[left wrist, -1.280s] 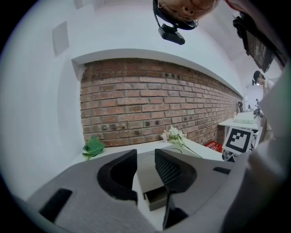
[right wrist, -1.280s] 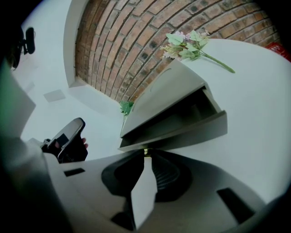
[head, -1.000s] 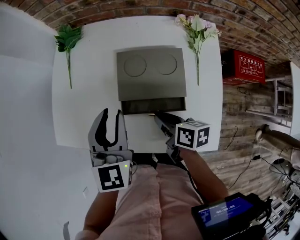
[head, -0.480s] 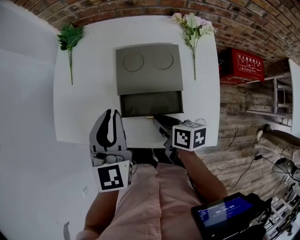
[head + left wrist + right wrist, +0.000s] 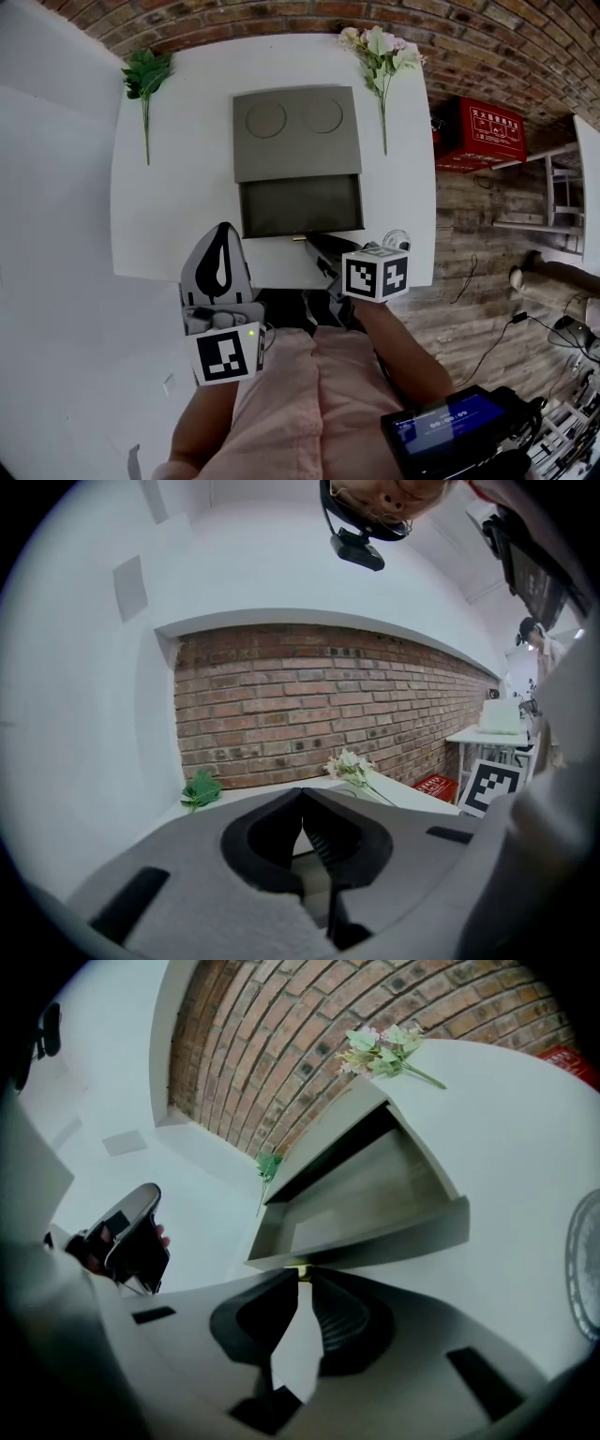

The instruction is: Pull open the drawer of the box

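Right tongs (image 5: pixel 298 1276) grasp the drawer (image 5: pixel 300 206) knob (image 5: pixel 298 1267); drawer part open; left tongs (image 5: pixel 301 792) clenched empty; next, pull straight outward

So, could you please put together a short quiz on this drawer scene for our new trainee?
1. True or false: the drawer of the box stands partly open.
2. What do the jaws of the right gripper pinch?
3. Fill in: in the head view, the flowers lie on the table to the box's ___.
Key: 1 true; 2 the drawer's small knob; 3 right.
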Motion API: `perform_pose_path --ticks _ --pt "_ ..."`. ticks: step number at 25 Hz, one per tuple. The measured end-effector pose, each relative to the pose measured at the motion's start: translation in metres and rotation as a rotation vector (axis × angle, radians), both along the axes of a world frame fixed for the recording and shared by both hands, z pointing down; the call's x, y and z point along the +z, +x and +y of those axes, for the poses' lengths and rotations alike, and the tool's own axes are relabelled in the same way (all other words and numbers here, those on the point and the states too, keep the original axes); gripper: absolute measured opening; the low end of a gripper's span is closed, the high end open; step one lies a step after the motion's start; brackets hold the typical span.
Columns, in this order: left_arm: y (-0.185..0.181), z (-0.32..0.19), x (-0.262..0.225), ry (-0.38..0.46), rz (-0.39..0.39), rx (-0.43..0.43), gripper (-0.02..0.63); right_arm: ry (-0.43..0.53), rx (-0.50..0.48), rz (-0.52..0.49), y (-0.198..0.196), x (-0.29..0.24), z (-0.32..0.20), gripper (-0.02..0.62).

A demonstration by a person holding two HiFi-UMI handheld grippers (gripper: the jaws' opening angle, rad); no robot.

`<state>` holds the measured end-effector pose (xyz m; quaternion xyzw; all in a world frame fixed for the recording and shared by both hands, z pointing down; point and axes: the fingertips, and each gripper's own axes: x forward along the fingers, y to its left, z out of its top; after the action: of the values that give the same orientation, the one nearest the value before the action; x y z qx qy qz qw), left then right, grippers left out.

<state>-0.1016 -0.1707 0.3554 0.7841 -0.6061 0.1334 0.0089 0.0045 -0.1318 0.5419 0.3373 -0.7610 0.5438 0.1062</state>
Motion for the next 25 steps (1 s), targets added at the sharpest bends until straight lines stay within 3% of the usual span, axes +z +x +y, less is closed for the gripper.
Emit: perform_pose_path --ticks 25 --pt "-0.001 0.054 -0.007 0.018 -0.016 -0.049 0.009 -0.023 -0.029 0.004 0.005 0.004 0.044 0.051"
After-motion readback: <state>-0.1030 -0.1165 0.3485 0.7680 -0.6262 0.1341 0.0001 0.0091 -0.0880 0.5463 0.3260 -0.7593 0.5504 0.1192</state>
